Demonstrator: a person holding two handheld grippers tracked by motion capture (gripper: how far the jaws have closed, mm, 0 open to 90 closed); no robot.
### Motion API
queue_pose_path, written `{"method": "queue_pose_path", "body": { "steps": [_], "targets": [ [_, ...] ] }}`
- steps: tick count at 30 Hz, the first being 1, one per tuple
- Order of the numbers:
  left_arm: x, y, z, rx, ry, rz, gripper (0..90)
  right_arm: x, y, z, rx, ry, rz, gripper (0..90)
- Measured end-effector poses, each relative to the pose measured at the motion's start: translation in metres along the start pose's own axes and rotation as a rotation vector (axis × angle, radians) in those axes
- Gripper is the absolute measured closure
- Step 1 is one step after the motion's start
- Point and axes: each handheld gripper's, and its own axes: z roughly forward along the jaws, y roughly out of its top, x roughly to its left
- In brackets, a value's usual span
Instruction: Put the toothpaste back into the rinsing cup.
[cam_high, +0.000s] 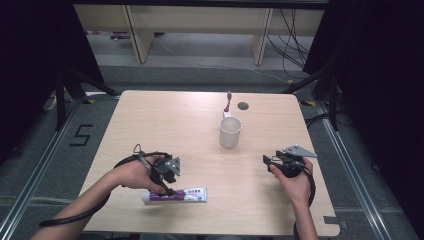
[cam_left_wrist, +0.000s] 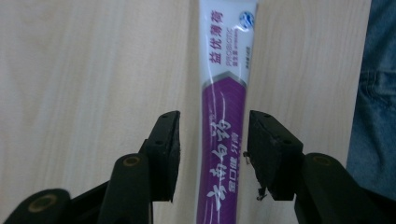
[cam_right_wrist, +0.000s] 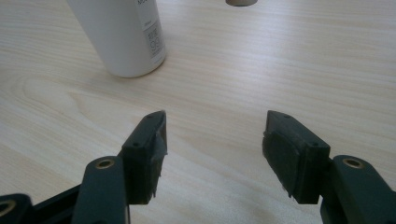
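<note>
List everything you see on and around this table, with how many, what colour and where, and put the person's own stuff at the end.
purple-and-white toothpaste tube: one, purple and white, lying flat near the table's front edge, between the left claw's jaws, which do not yet press it.
plain white cup: one, white, upright at the table's middle.
pink-handled toothbrush: one, pink, lying beyond the cup.
round grey cable hole: one, grey, near the far edge.
light wooden table: one, pale wood.
left claw: one, black, straddling the tube.
right claw: one, black, open, front right, pointing toward the cup.
hands: two, entering from the bottom of the high view.
</note>
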Motion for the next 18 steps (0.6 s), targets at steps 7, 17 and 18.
{"method": "queue_pose_path", "body": {
  "steps": [7,17,18],
  "targets": [
    [0.000,0.011,0.012,0.120,-0.022,0.018,56.7,0.001,0.000,0.000,0.016,0.006,0.002,40.1],
    [0.000,0.025,0.029,0.226,-0.039,0.083,58.1,0.005,0.000,0.003,0.005,0.019,0.031,39.8],
    [-0.001,0.026,0.031,0.234,-0.040,0.087,58.3,0.005,0.000,0.004,0.006,0.020,0.031,39.7]
  ]
}}
